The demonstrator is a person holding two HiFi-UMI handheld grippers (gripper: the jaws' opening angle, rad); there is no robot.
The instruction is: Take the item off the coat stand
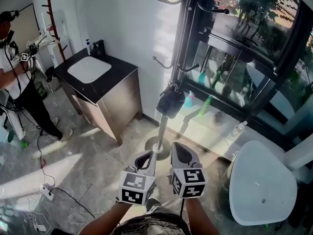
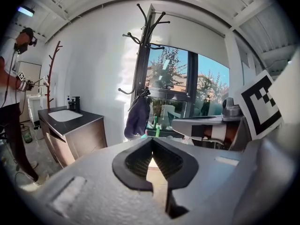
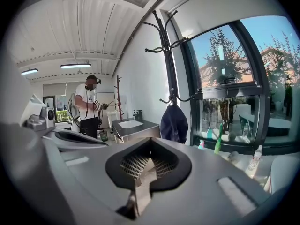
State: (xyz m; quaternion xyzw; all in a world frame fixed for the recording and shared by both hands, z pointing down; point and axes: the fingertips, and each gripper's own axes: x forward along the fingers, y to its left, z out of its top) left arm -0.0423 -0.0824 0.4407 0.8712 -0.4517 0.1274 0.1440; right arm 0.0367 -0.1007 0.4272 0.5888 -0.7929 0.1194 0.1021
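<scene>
The black coat stand (image 1: 182, 43) rises by the window, and a dark blue bag (image 1: 170, 102) hangs from one of its lower hooks. My left gripper (image 1: 145, 156) and right gripper (image 1: 180, 151) are side by side low in the head view, well short of the stand's base and pointing toward it. Both have their jaws together with nothing between them. The left gripper view shows the bag (image 2: 137, 118) ahead beyond the shut left gripper (image 2: 151, 146). In the right gripper view the bag (image 3: 174, 123) hangs under the stand (image 3: 169, 55), past the shut right gripper (image 3: 149, 149).
A sink cabinet (image 1: 98, 77) stands left of the stand against the wall. A person (image 1: 14, 72) with grippers stands at far left near a wooden coat tree (image 1: 51, 13). A white round seat (image 1: 261, 185) is at right. Bottles (image 1: 205, 104) line the window sill. A power strip (image 1: 47, 194) and cable lie on the floor.
</scene>
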